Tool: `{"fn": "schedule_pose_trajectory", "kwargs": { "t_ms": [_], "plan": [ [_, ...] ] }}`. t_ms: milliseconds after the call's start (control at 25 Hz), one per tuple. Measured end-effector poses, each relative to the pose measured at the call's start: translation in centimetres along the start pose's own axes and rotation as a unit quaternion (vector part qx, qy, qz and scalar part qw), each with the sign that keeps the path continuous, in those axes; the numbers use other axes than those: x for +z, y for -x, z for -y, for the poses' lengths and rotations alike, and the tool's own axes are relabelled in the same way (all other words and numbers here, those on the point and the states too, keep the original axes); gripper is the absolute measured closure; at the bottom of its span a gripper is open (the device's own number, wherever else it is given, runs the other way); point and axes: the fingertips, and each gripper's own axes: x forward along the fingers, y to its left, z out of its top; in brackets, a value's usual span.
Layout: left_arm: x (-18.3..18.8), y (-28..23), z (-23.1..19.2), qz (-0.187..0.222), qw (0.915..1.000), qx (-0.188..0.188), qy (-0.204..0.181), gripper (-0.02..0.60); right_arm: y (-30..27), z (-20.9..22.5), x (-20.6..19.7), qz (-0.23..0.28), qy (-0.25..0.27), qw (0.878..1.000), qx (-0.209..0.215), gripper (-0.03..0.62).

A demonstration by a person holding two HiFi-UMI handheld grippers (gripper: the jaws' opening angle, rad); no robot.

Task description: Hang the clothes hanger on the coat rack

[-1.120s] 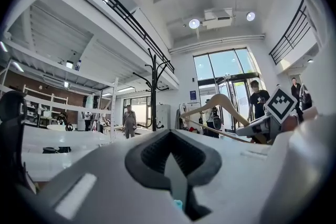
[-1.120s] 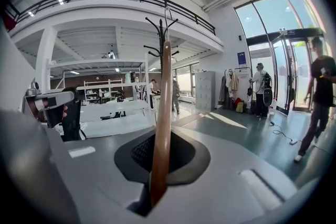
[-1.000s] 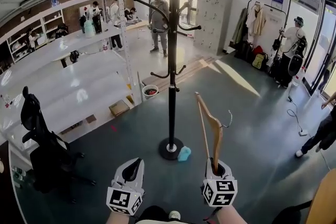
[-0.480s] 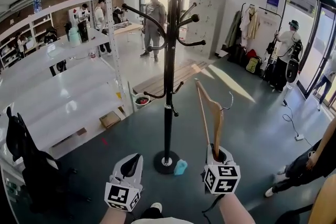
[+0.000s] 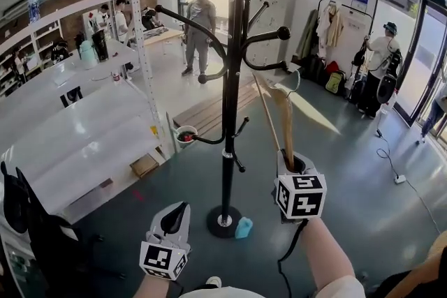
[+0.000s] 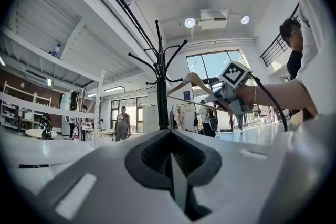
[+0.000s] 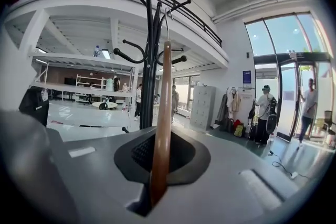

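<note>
Your right tongs (image 5: 292, 162), clamped on one end of the wooden clothes hanger (image 5: 283, 118), have raised it to the right-hand arms of the coat rack (image 5: 233, 87), hook near but not yet over one, while your left tongs (image 5: 177, 211) hang closed and empty.

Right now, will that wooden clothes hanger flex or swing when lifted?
Probably stiff: the light-brown wooden clothes hanger stands straight from the right hand-held gripper. Gripped at one end, it may pivot. Its thin wire hook might slide on the black coat rack.
</note>
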Motion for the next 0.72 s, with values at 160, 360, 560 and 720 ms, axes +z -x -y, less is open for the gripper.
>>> {"fn": "schedule_pose_trajectory", "kwargs": {
  "t_ms": [160, 360, 560, 720],
  "plan": [
    [-0.9, -0.9, -0.4, -0.005, 1.0, -0.006, 0.002, 0.581, -2.8, 0.3, 1.3, -0.014, 0.01, 1.0, 0.001, 0.566],
    [-1.7, -1.7, -1.1, -0.013, 0.9999, -0.005, 0.005, 0.581, -6.4, 0.2, 1.6, -0.046, 0.006, 0.999, 0.011, 0.566],
    [-1.9, -2.0, -2.4, -0.019, 0.9997, 0.005, 0.012, 0.581, -9.1, -0.9, 1.0, -0.068, 0.0, 0.997, 0.026, 0.566],
    [-2.3, -2.0, -3.4, -0.018, 0.9997, 0.013, 0.011, 0.581, -10.3, -1.6, 0.5, -0.077, -0.006, 0.996, 0.034, 0.566]
  ]
}}
